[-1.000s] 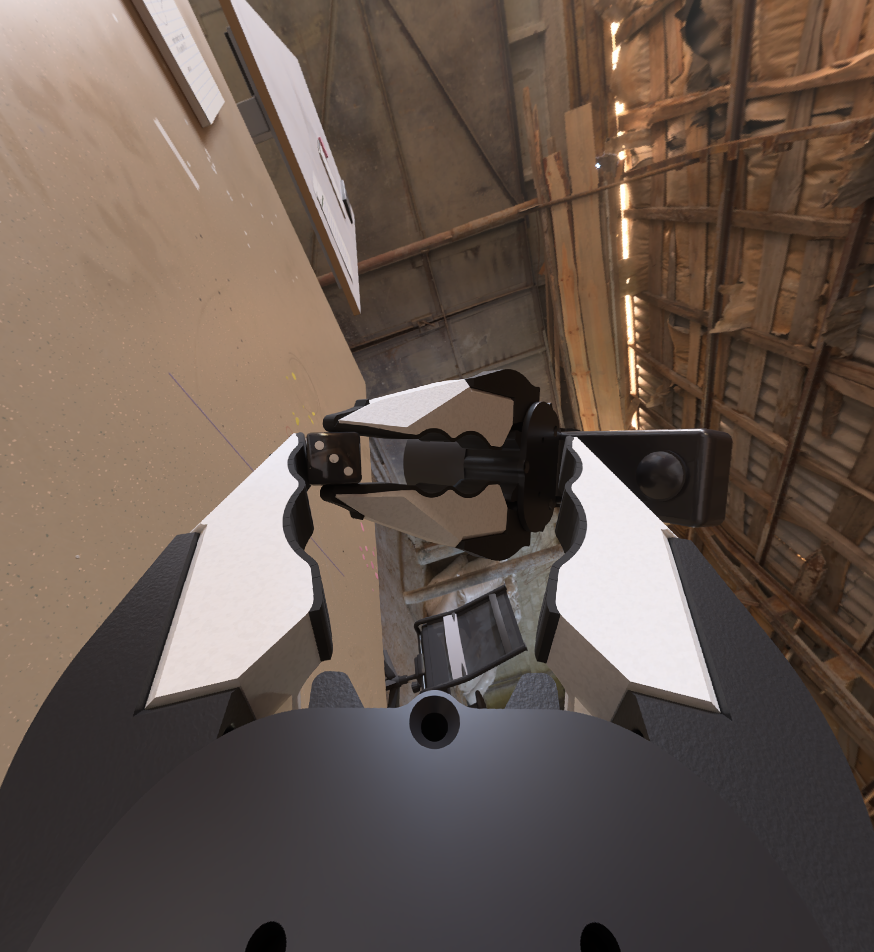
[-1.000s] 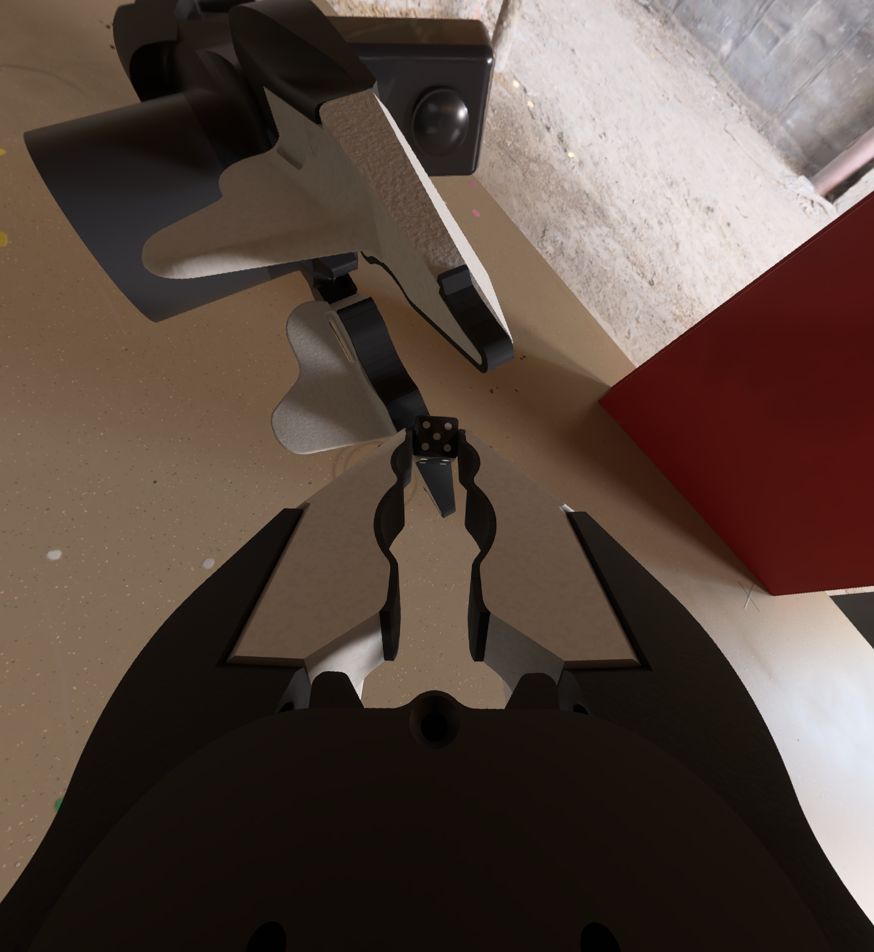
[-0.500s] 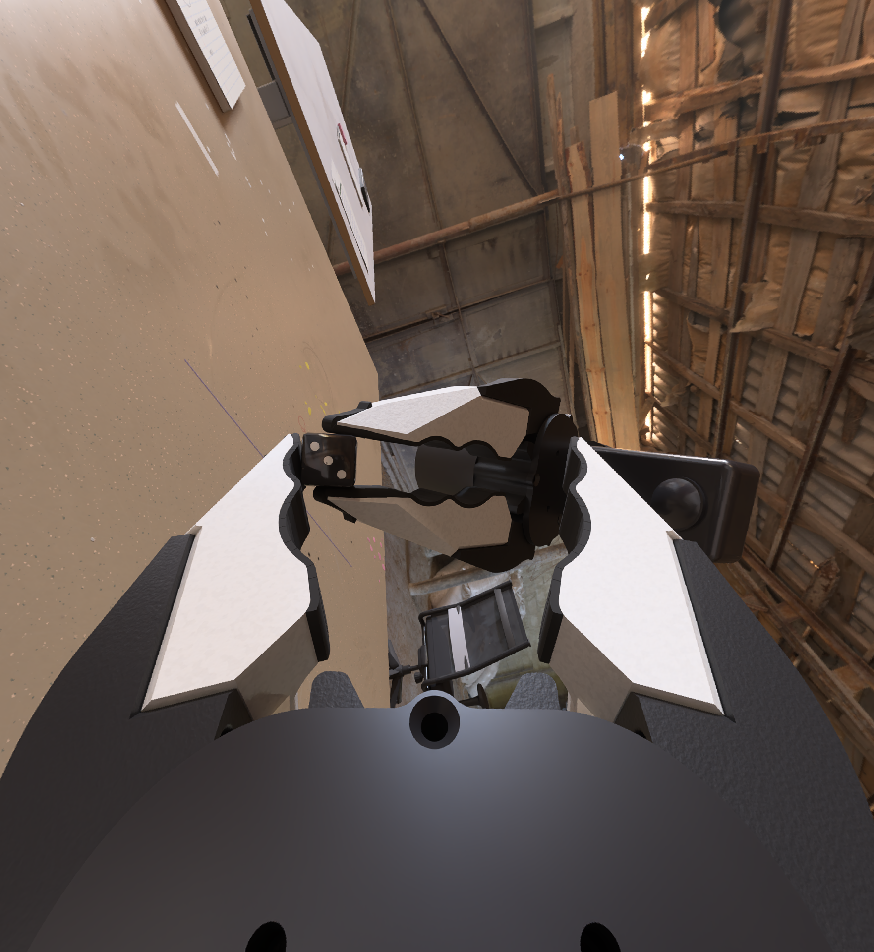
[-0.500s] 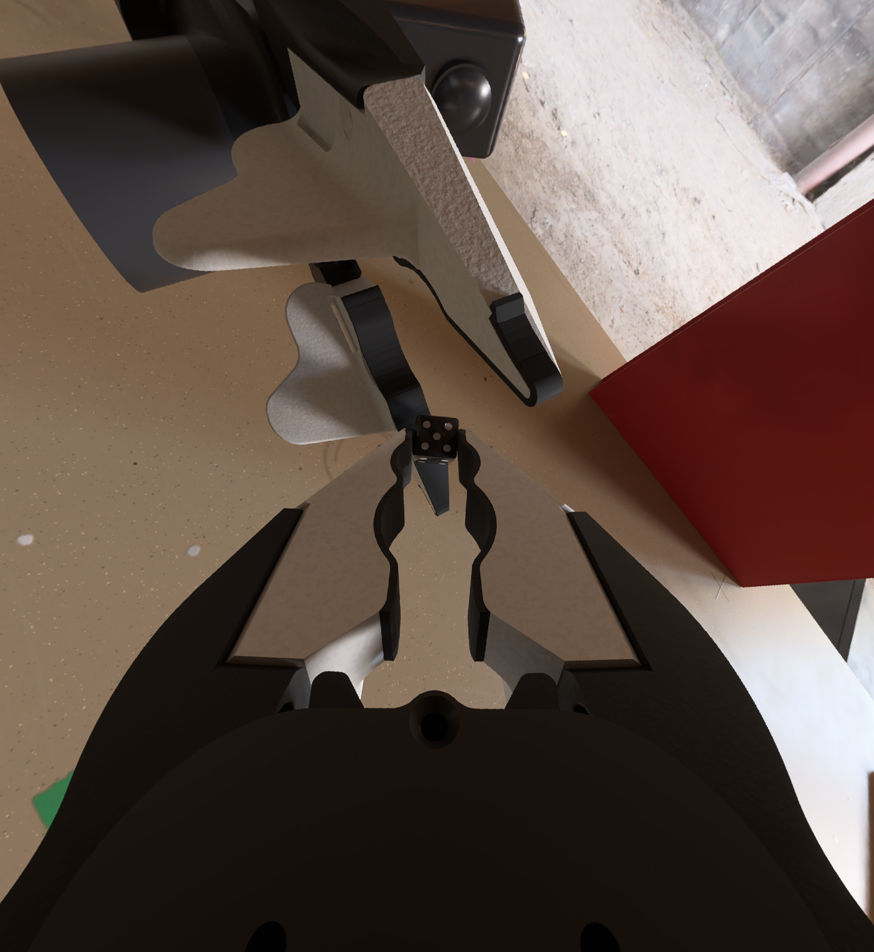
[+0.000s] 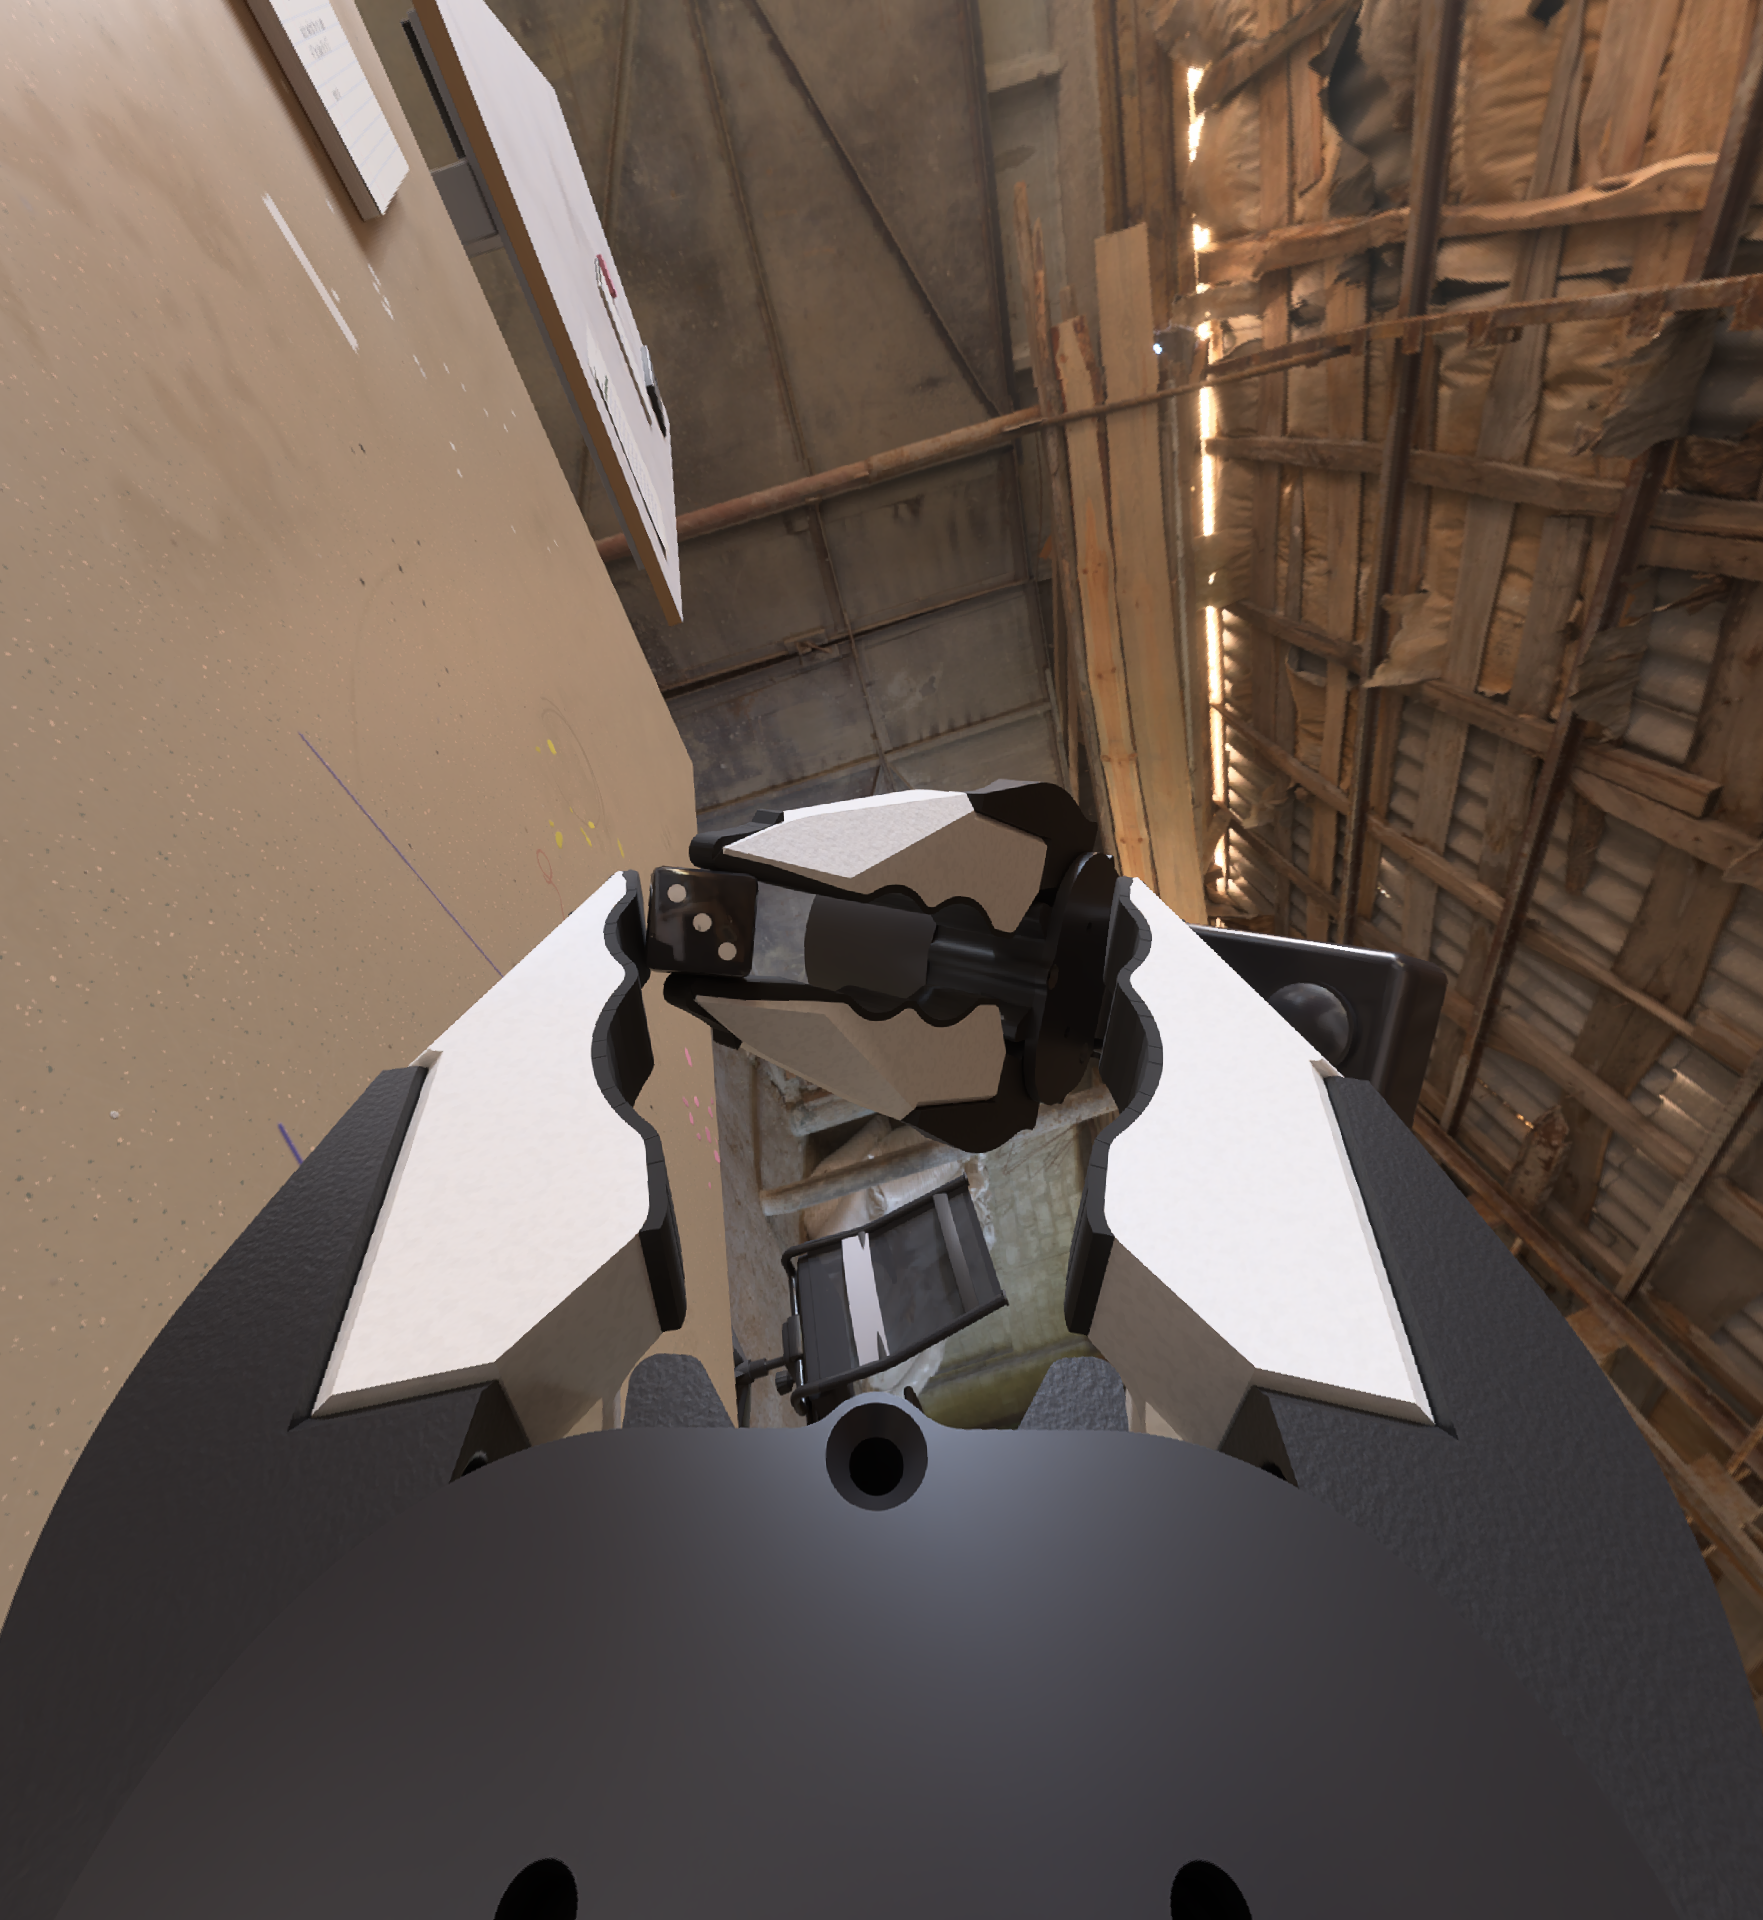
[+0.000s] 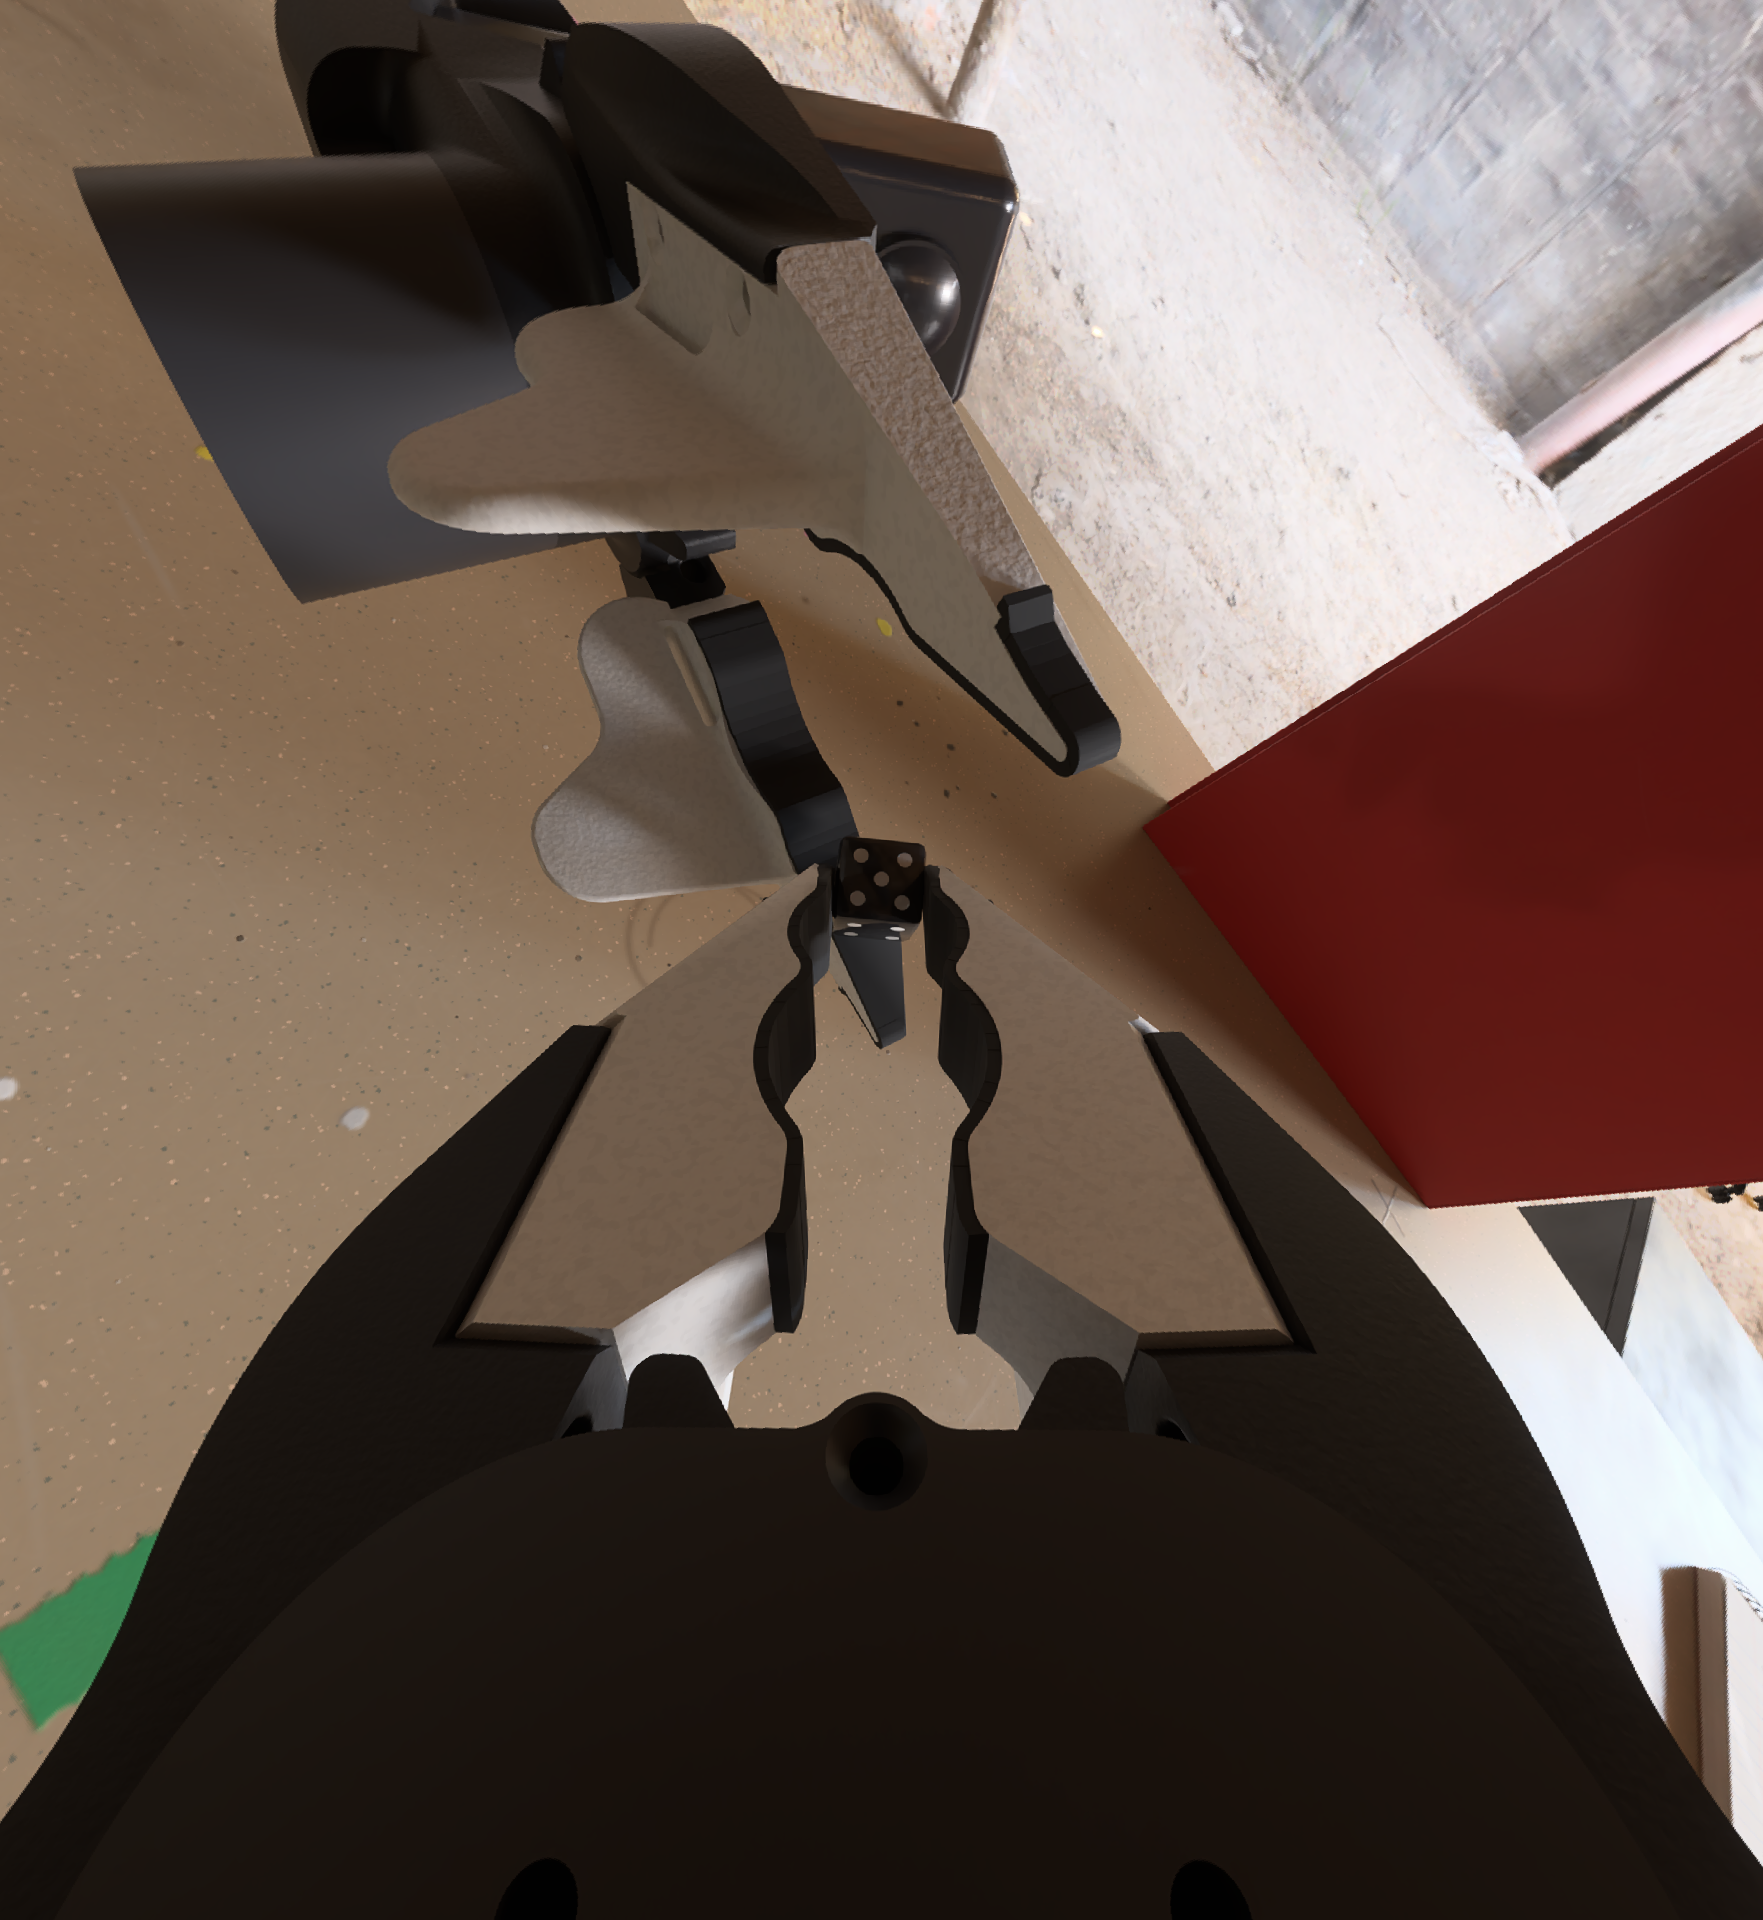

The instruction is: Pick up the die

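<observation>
The right gripper (image 6: 877,909) is pinching the black die (image 6: 878,881) above the worktop (image 6: 233,831) (speckled tan); the left gripper's (image 5: 872,914) fingers are spreading wide, one seemingly touching it.

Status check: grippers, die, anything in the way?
Right gripper shut on the black die, clear of the table. Left gripper open, one finger beside the die. Red box close on the right.

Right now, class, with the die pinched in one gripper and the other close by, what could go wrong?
1. The right gripper holds the die only at its fingertips, so it could slip out.
2. The open left gripper has a finger right against the die and might knock it loose.
</observation>
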Available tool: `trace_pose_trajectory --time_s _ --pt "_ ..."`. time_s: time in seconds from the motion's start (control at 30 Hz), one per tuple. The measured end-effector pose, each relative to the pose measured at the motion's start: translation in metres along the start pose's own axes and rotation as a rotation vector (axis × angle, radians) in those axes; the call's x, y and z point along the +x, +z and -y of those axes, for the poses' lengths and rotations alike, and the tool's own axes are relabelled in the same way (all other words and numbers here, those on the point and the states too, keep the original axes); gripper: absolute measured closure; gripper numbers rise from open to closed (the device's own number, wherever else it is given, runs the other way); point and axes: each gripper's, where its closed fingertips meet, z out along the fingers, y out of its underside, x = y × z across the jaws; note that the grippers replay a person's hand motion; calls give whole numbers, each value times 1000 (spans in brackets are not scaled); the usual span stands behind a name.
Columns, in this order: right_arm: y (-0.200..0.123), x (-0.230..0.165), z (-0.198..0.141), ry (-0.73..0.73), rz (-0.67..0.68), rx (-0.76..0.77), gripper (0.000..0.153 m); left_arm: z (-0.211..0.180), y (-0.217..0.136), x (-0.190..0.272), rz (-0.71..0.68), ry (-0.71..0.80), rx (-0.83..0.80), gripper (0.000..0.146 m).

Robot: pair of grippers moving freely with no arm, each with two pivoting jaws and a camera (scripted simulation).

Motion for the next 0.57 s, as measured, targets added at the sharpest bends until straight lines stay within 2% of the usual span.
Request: trace_pose_trajectory --time_s 0.57 --pt "-3 0 3 34 23 37 136 -1 0 0 -9 -13 -9 67"
